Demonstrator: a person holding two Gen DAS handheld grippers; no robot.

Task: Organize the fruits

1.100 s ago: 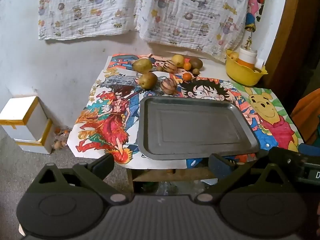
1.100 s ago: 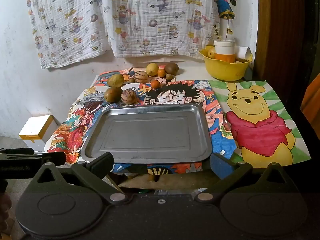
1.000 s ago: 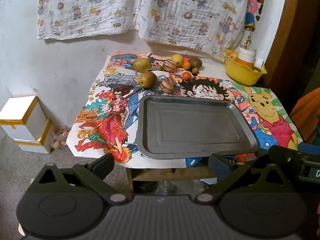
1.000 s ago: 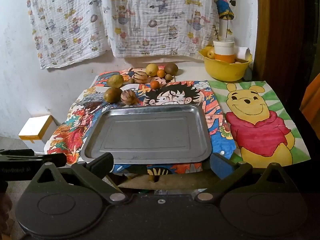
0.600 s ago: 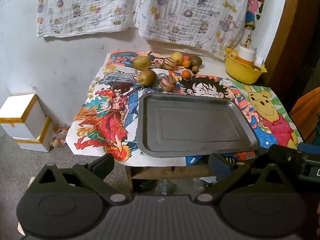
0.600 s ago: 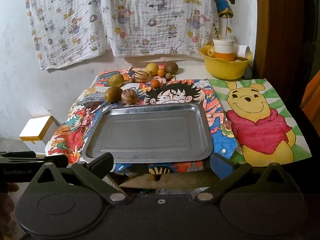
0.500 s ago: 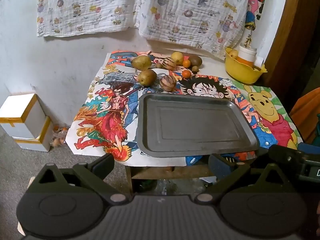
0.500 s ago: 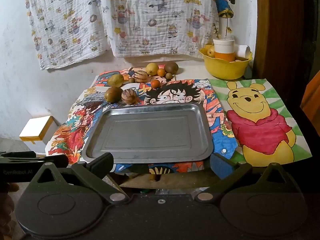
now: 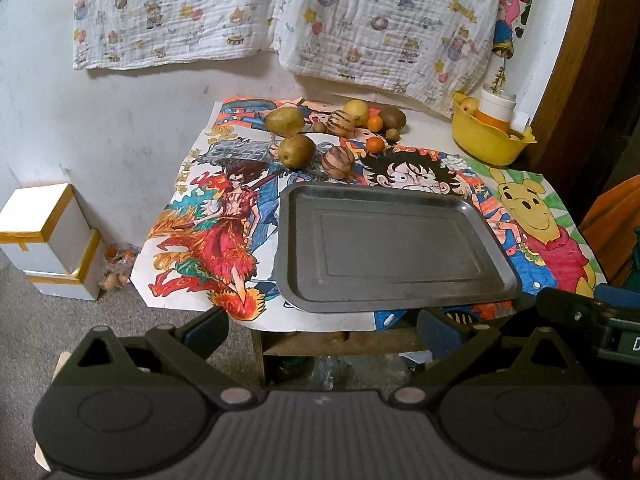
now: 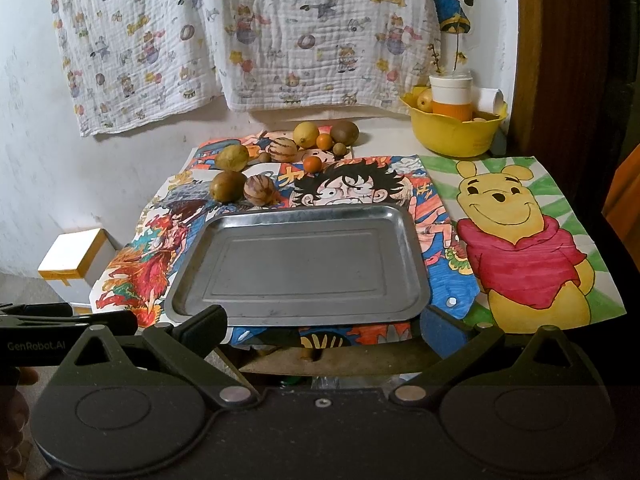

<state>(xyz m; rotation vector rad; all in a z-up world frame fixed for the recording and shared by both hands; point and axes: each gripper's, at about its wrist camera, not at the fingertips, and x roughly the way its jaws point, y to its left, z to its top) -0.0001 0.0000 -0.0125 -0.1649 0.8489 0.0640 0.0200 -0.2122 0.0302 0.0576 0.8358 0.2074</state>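
Hovering short of the table's near edge, the left gripper (image 9: 322,326) and right gripper (image 10: 324,324) both have jaws spread wide, holding nothing. The metal tray (image 10: 408,240) sits bare near that edge, just ahead of the jaws. The fruits (image 10: 260,190) cluster well beyond, toward the far left corner.
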